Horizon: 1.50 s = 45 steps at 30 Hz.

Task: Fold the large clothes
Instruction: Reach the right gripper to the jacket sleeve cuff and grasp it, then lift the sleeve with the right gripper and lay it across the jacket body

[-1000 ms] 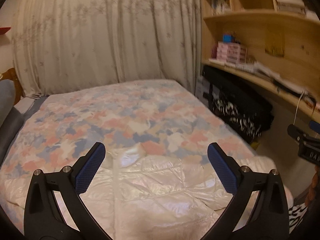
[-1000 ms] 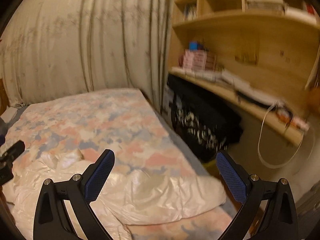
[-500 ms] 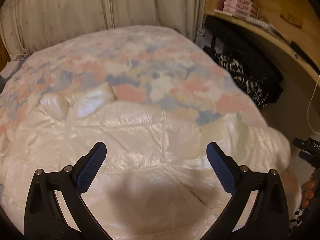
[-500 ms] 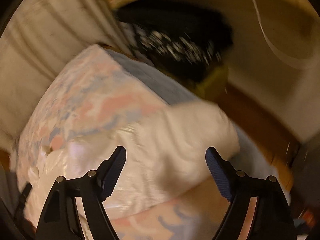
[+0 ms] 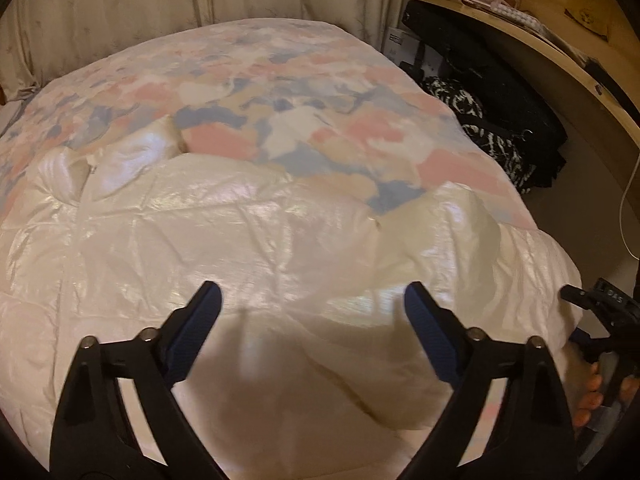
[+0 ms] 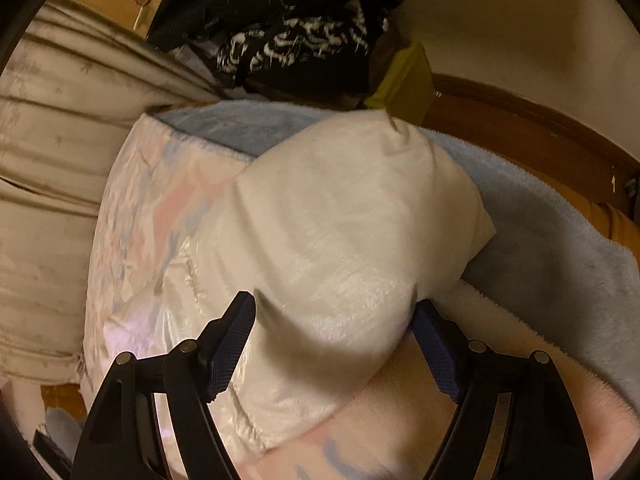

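Observation:
A large shiny cream padded jacket point(image 5: 240, 240) lies spread across the near part of the bed. My left gripper point(image 5: 312, 320) is open just above its lower body, jaws wide apart, holding nothing. In the right wrist view the jacket's fleecy cream end point(image 6: 344, 216) bulges at the bed's edge. My right gripper point(image 6: 334, 340) is open, with that end between its jaws. The right gripper also shows in the left wrist view point(image 5: 600, 320) at the far right, by the jacket's right end.
The bed has a pink, blue and cream patterned cover point(image 5: 260, 92) and a light blue fleece blanket point(image 6: 540, 216) at its side. Black bags point(image 5: 500, 112) and a wooden desk shelf point(image 5: 540, 40) stand to the right. Curtains point(image 5: 160, 4) hang behind.
Both grippers have dropped down toward the jacket. The left view has tilted from the room to the jacket. The right gripper has swung down and turned onto the jacket's right end.

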Tool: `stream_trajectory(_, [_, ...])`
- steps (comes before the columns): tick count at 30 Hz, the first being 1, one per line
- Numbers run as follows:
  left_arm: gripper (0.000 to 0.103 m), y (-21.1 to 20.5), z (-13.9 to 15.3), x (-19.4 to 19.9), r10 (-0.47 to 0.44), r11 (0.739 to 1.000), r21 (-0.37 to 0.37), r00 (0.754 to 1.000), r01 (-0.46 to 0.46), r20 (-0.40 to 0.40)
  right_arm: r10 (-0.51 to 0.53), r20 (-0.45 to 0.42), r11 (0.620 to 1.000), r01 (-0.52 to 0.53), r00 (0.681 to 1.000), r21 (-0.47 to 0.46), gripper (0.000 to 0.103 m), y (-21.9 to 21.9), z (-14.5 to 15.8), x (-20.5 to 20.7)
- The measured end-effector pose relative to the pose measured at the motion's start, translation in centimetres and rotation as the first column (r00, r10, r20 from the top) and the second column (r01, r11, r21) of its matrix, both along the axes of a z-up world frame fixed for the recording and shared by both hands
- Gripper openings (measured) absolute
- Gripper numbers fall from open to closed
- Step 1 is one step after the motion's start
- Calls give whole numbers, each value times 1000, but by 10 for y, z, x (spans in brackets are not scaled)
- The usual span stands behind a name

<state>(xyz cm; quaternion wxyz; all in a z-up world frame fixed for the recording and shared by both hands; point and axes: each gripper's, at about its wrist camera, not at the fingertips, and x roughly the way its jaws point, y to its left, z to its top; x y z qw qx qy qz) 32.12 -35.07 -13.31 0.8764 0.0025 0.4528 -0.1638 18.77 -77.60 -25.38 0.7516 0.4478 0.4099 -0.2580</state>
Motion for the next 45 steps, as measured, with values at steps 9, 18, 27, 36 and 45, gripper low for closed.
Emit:
stream_trajectory(9, [58, 30, 37, -26, -64, 998, 3, 997, 64, 42, 89, 80, 956, -62, 993, -287, 12, 55, 81, 11])
stream_trajectory(18, [58, 165, 110, -64, 1, 997, -72, 988, 10, 154, 508, 263, 771, -297, 820, -563, 12, 244, 240, 41])
stream_trajectory(27, [60, 302, 102, -79, 85, 991, -116, 990, -73, 109, 791, 112, 517, -561, 601, -647, 12, 448, 212, 84])
stream_trajectory(36, [60, 350, 28, -77, 88, 972, -211, 992, -105, -87, 858, -28, 458, -788, 514, -411, 23, 502, 88, 97])
stream_trajectory(45, [60, 357, 15, -86, -12, 910, -413, 990, -46, -138, 862, -12, 444, -767, 506, -463, 77, 497, 92, 56])
